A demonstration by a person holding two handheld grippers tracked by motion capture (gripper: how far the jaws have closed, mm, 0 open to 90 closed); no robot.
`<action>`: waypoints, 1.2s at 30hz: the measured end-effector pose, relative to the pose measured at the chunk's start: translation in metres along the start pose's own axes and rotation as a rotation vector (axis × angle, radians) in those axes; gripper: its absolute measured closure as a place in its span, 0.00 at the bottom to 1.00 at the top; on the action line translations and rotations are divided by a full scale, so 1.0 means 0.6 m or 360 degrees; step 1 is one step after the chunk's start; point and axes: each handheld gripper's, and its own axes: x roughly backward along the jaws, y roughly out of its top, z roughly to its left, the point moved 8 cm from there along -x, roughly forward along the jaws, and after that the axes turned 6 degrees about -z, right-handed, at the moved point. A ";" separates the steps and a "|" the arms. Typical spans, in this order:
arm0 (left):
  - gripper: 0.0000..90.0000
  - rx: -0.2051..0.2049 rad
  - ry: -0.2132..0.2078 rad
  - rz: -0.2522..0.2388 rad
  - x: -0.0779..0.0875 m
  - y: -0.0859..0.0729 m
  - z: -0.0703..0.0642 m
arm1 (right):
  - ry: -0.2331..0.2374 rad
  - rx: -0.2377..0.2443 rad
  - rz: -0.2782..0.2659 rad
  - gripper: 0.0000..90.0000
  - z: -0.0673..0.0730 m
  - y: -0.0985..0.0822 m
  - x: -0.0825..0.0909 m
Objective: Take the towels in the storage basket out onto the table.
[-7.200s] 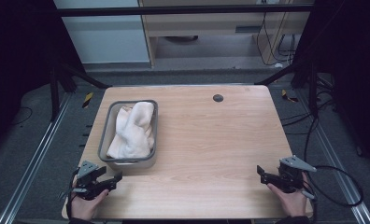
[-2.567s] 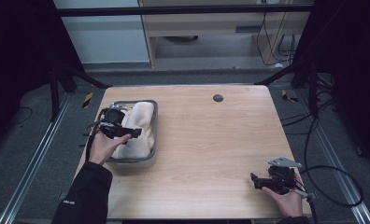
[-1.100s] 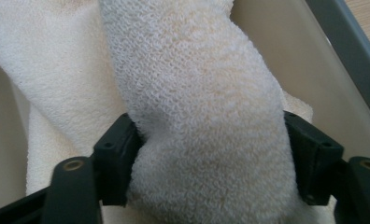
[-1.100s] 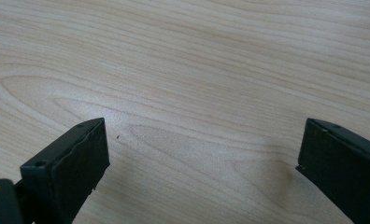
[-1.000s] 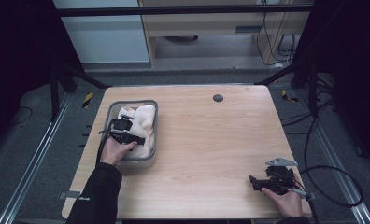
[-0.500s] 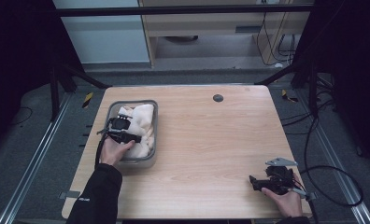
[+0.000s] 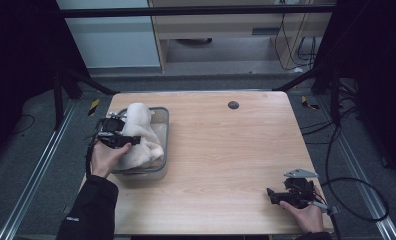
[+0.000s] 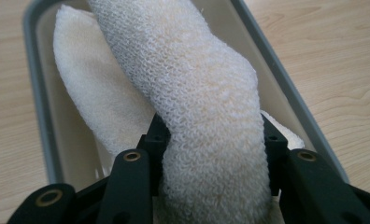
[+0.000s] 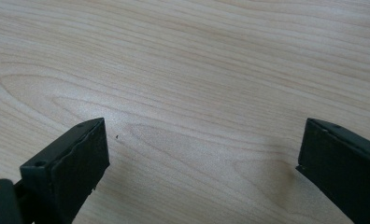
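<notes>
1. My left gripper (image 8: 211, 154) is clamped on a thick fold of cream towel (image 8: 206, 107); its jaws have just been closing, and the cloth now bulges out between the black pads.
2. The towel is loop-knit terry, soft and nubbly, bunched into a fat roll that runs up and away from that gripper. More of it lies flatter beneath and to the gripper's left, inside the tray.
3. The tray (image 8: 36, 107) sits right under and ahead of my left gripper: a shallow rounded-corner rectangle with a smooth grey rim and pale inner walls. The towel is all I can see in it.
4. In the high view the left gripper (image 7: 117, 139) holds the towel (image 7: 138, 132) lifted, one end humped above the tray (image 7: 162, 120) rim, the rest trailing back down inside.
5. My right gripper (image 9: 199, 154) stands wide open, nothing between its matte black, square-edged jaws. Under it is bare table (image 9: 197, 70), a light wood-grain surface with long flowing lines.
6. From above, the right gripper (image 7: 292, 194) sits well apart from the tray.
</notes>
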 end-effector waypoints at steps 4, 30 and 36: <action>0.65 -0.0006 0.0000 -0.0053 0.026 0.013 0.002 | 0.0000 0.0002 0.0001 0.02 0.000 0.000 0.000; 0.65 -0.0059 -0.0042 -0.0178 0.102 0.067 -0.010 | -0.0003 0.0006 0.0000 0.02 -0.001 0.000 0.000; 0.65 -0.0070 -0.0053 -0.0177 0.120 0.078 -0.012 | -0.0004 0.0006 0.0001 0.02 -0.001 0.000 0.000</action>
